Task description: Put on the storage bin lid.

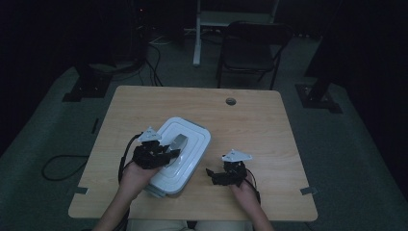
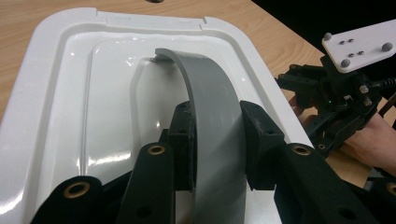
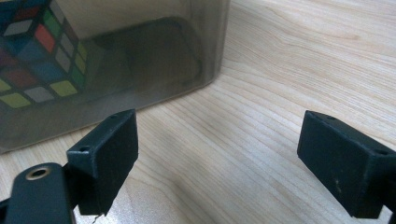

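Gripping the grey handle [image 2: 212, 116] on the white lid [image 2: 65, 93], my left gripper [image 1: 161, 153] has its jaws clamped on both sides. The box [image 1: 177, 154] sits mid-table [image 1: 250, 120]; a colour cube [image 3: 35, 51] shows through its wall. My right gripper [image 1: 222, 174] waits beside, jaws wide and empty. Next, I judge, comes a straight lift, perhaps with the box steadied.

The high view is dim and grainy; the room beyond the worktop [image 1: 250, 120] sinks into near black. The left gripper view is brighter, with white glare patches on the glossy lid [image 2: 60, 93]. In the right gripper view the near claw pads are soft, and a smoky reflection clouds the container wall [image 3: 140, 51].
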Available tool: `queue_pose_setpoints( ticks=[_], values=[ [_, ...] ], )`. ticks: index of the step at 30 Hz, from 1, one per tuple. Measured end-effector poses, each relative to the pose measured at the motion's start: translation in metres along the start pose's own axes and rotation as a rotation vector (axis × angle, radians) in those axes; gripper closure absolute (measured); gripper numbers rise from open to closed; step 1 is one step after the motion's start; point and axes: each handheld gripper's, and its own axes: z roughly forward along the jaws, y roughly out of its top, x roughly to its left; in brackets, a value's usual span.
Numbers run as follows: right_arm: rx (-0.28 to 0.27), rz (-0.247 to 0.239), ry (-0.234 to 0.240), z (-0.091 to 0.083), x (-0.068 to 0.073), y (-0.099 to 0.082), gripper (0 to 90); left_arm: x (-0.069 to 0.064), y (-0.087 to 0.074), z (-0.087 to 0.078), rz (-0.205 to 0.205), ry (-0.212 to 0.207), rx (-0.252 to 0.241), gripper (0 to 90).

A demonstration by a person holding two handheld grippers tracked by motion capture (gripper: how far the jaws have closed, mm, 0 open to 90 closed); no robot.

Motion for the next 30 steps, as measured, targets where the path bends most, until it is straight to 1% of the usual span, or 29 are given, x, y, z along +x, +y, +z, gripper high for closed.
queue_pose_setpoints(
  ticks=[3, 4, 7, 8, 10, 11, 12, 14, 16, 18, 19, 20, 21, 22, 25, 27, 28, 30],
  values=[
    [0.004, 0.004, 0.001, 0.000, 0.000, 0.000, 12.4, 0.002, 0.001, 0.000, 0.001, -0.014, 0.005, 68.2],
    [0.004, 0.002, 0.002, 0.000, 0.000, 0.000, 12.4, 0.002, 0.001, 0.000, 0.009, -0.017, 0.012, 63.8],
    [0.003, 0.001, 0.001, -0.001, -0.001, 0.000, 12.4, 0.002, 0.001, 0.001, 0.011, -0.012, 0.022, 52.1],
    [0.003, 0.002, -0.001, -0.001, -0.002, 0.000, 12.4, 0.002, 0.002, 0.001, 0.008, -0.012, 0.022, 49.7],
    [0.004, 0.004, -0.007, -0.002, -0.003, 0.000, 12.4, 0.004, 0.003, -0.001, -0.002, -0.018, 0.014, 48.3],
    [0.003, 0.003, -0.009, -0.002, -0.004, -0.001, 12.4, 0.005, 0.004, -0.002, 0.001, -0.015, 0.014, 47.4],
    [0.000, 0.005, -0.011, -0.002, -0.004, -0.001, 12.4, 0.005, 0.004, -0.003, 0.000, -0.016, 0.015, 43.2],
    [0.000, 0.010, -0.015, -0.004, -0.006, -0.001, 12.4, 0.006, 0.005, -0.005, 0.001, -0.014, 0.012, 42.8],
    [-0.002, 0.013, -0.018, -0.005, -0.007, -0.001, 12.4, 0.009, 0.005, -0.008, -0.006, -0.025, 0.005, 40.0],
    [-0.002, 0.014, -0.023, -0.006, -0.009, -0.002, 12.4, 0.012, 0.006, -0.012, -0.011, -0.027, -0.009, 39.9],
    [-0.002, 0.015, -0.025, -0.006, -0.010, -0.002, 12.4, 0.013, 0.006, -0.014, -0.003, -0.044, -0.016, 39.1],
    [-0.005, 0.014, -0.028, -0.007, -0.011, -0.002, 12.4, 0.014, 0.006, -0.017, 0.018, -0.068, -0.024, 35.3],
    [-0.005, 0.018, -0.030, -0.008, -0.011, -0.002, 12.4, 0.015, 0.006, -0.020, 0.026, -0.069, -0.034, 32.7],
    [-0.006, 0.020, -0.032, -0.008, -0.012, -0.002, 12.4, 0.017, 0.006, -0.022, 0.024, -0.057, -0.046, 32.7],
    [-0.004, 0.027, -0.039, -0.010, -0.014, -0.003, 12.4, 0.024, 0.008, -0.030, 0.017, -0.042, -0.068, 32.5],
    [-0.004, 0.028, -0.043, -0.010, -0.016, -0.004, 12.4, 0.029, 0.008, -0.034, 0.007, -0.037, -0.085, 29.3],
    [-0.004, 0.028, -0.044, -0.011, -0.016, -0.004, 12.4, 0.032, 0.009, -0.036, 0.004, -0.035, -0.089, 29.3],
    [-0.006, 0.034, -0.045, -0.011, -0.017, -0.004, 12.4, 0.036, 0.008, -0.042, 0.007, -0.024, -0.116, 29.3]
  ],
)
